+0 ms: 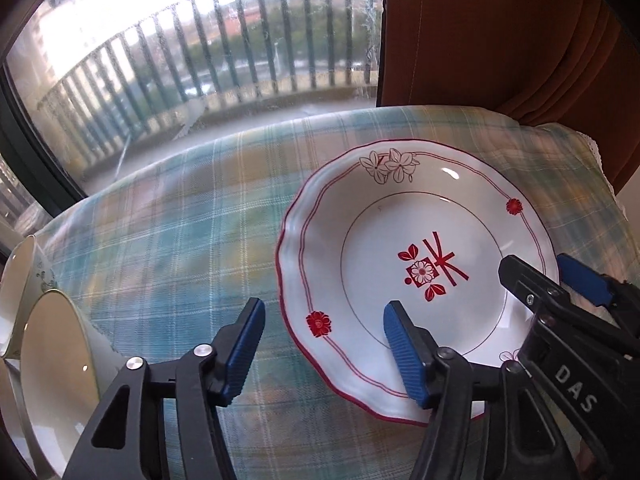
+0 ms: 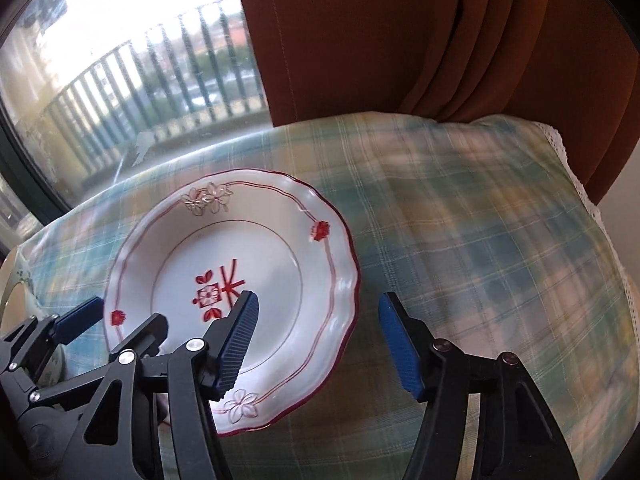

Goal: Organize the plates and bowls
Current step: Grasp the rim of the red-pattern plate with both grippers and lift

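A white plate (image 2: 256,264) with a scalloped red rim, flower prints and a red emblem at its centre lies flat on the table (image 2: 480,220), which is covered in a green and yellow plaid cloth. The right gripper (image 2: 318,344) hangs over the plate's near right edge, its blue-padded fingers (image 2: 236,344) spread wide, one above the plate, the other beyond its rim. The left gripper (image 2: 108,328) reaches in at the plate's near left edge. Past the plate's far side hang a rust-brown curtain (image 2: 380,40) and a window (image 2: 132,52) with balcony railings.

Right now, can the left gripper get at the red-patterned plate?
Probably yes: the left gripper is open and straddles the plate rim nearest it, though the right gripper crowds the plate's other side.
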